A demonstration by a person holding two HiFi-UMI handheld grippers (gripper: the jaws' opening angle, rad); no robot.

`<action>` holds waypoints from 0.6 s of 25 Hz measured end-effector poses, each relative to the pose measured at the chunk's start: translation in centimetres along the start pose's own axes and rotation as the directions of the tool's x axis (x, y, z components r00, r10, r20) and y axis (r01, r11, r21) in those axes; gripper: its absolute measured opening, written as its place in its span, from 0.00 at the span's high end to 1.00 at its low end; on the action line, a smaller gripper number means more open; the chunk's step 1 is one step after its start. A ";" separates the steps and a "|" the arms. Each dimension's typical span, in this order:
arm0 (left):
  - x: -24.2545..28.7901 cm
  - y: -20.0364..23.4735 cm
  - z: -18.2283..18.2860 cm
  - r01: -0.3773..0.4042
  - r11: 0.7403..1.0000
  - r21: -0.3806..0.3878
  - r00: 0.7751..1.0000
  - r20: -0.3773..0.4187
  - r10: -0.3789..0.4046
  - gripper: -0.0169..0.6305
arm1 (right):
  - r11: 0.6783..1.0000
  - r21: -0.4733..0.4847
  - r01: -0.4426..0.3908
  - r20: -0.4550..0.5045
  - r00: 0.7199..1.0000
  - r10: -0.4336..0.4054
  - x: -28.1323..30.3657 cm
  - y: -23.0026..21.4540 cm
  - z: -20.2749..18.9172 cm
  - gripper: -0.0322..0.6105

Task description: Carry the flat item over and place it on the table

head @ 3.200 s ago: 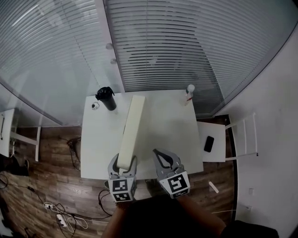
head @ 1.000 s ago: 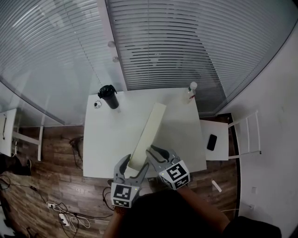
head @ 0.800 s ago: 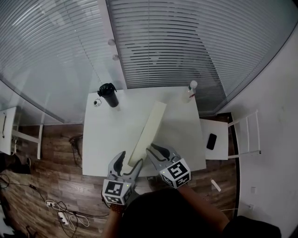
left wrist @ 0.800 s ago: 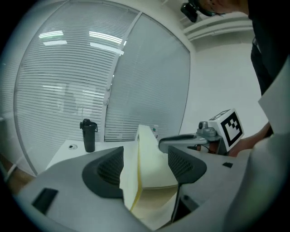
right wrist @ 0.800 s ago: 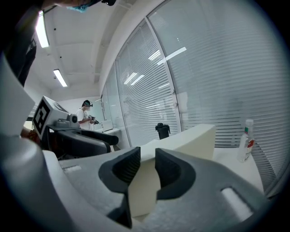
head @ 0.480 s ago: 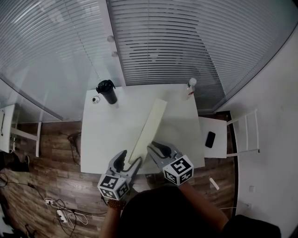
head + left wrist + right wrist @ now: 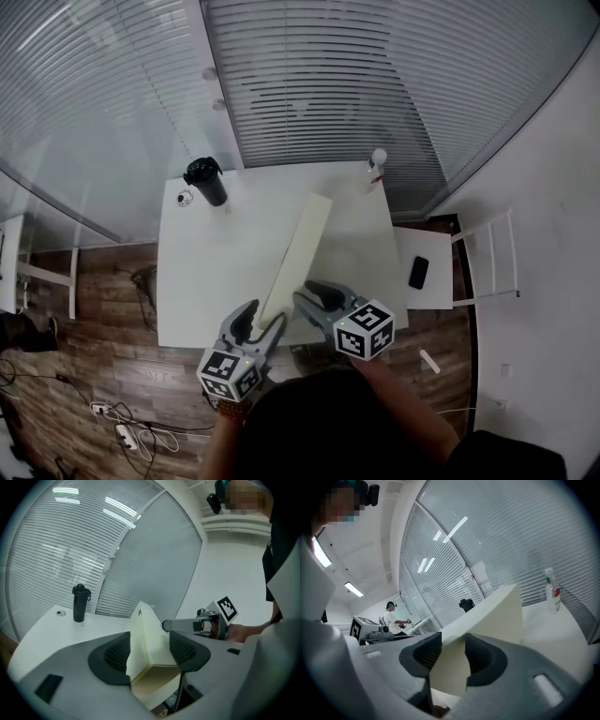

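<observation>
Left tool [image 7: 266, 315]: just closed onto board [image 7: 298, 251] end | Right tool [image 7: 307, 291]: just opened, board loose between jaws | Board: laid ahead across desk [image 7: 206, 272]; judged light, stiff; best gripped near end.

hidden: flat item's [image 7: 298, 246] near end, behind left tool [image 7: 262, 322] | too small: round thing [image 7: 184, 198] beside black flask [image 7: 206, 182]

Cream board [image 7: 296, 258] against a white table [image 7: 206, 281], black flask [image 7: 205, 181] at upper left; brown wood-plank floor [image 7: 94, 356] at lower left, pale grey, horizontally striped blinds [image 7: 356, 84] across the top.
</observation>
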State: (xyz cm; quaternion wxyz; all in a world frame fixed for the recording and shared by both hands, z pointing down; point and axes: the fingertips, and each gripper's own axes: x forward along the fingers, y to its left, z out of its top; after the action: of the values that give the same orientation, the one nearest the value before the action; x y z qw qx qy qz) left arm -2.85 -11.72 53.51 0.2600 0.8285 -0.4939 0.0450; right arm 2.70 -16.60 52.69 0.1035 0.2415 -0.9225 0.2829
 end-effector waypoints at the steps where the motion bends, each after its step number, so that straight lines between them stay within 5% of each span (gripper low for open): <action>1: 0.1 -0.2 0.0 0.004 1.000 0.016 1.000 -0.006 -0.004 0.58 | 1.000 0.005 0.000 0.002 1.000 0.000 -0.1 0.0 -0.1 0.71; 7: 0.6 -1.4 -0.4 0.037 0.999 0.028 0.999 -0.015 -0.037 0.64 | 0.988 0.146 -0.047 0.039 0.998 0.042 -0.6 -0.7 -0.7 0.71; 15: 0.8 -1.7 -0.6 0.051 0.999 0.000 0.999 -0.010 -0.051 0.64 | 0.982 0.173 -0.081 0.069 0.995 0.070 -0.4 -1.0 -0.4 0.70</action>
State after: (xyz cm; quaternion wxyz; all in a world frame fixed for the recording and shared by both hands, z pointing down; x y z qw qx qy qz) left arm -0.89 -11.40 53.58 0.2635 0.8407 -0.4711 0.0427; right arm 3.57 -16.96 53.35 0.0420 0.2235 -0.9053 0.3589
